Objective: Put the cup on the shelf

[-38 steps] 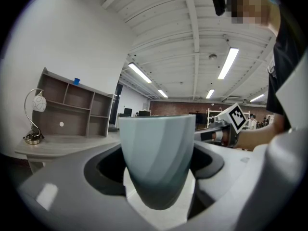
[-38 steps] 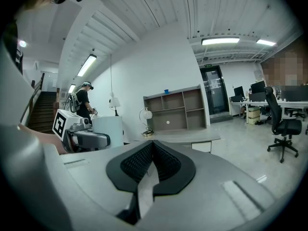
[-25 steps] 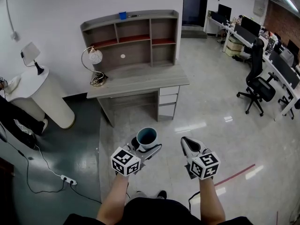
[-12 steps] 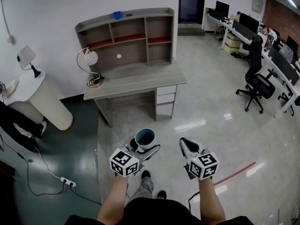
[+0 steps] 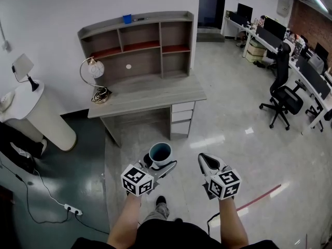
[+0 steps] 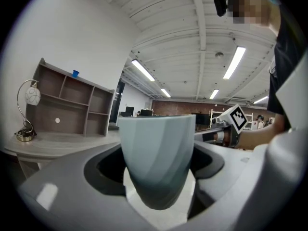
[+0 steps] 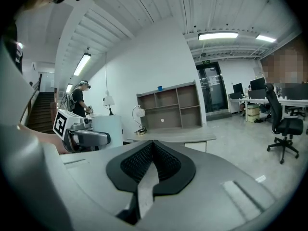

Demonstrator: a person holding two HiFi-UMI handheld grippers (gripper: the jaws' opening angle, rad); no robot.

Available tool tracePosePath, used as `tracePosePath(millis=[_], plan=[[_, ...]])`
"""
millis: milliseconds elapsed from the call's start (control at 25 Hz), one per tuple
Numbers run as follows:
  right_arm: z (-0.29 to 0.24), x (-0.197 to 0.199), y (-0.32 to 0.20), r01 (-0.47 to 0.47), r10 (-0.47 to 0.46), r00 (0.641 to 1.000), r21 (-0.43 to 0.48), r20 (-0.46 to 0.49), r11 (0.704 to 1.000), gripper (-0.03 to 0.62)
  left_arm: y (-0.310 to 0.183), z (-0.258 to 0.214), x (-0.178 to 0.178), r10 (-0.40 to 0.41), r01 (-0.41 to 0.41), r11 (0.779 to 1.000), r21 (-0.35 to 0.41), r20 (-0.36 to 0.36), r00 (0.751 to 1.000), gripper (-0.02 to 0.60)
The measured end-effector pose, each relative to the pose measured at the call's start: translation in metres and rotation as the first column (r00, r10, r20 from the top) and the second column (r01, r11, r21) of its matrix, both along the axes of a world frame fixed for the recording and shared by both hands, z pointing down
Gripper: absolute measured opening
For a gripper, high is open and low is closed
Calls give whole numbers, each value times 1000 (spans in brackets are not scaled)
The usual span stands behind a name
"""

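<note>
Holding the cup [image 5: 161, 150] by its tapered wall in my left tongs [image 5: 161, 163]; likely rigid, slick, breakable. Right tongs [image 5: 205, 159] closed, empty.

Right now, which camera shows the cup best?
The left gripper view: the cup fills the middle, upright, clamped in the jaws of the left gripper. The head view shows it small from above, with its dark inside. The right gripper view shows only its pale side, small, at the left.
</note>
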State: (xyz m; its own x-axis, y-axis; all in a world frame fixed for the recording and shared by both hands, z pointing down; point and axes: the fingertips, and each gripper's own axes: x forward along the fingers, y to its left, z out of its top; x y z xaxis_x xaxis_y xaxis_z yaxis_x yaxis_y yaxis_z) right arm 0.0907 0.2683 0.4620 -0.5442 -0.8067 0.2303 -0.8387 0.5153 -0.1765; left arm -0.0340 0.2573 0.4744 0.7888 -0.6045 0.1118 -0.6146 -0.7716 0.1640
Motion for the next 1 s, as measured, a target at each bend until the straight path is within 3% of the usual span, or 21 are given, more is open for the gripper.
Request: tracePosePath(millis=[600, 1000], plan=[[-4, -36, -99, -54, 54, 998, -11, -11, 998, 12, -106, -2, -34, 65, -65, 998, -9, 4, 998, 368], [2, -72, -136, -76, 75, 997, -26, -24, 997, 12, -147, 6, -70, 89, -89, 996, -19, 3, 996, 368]])
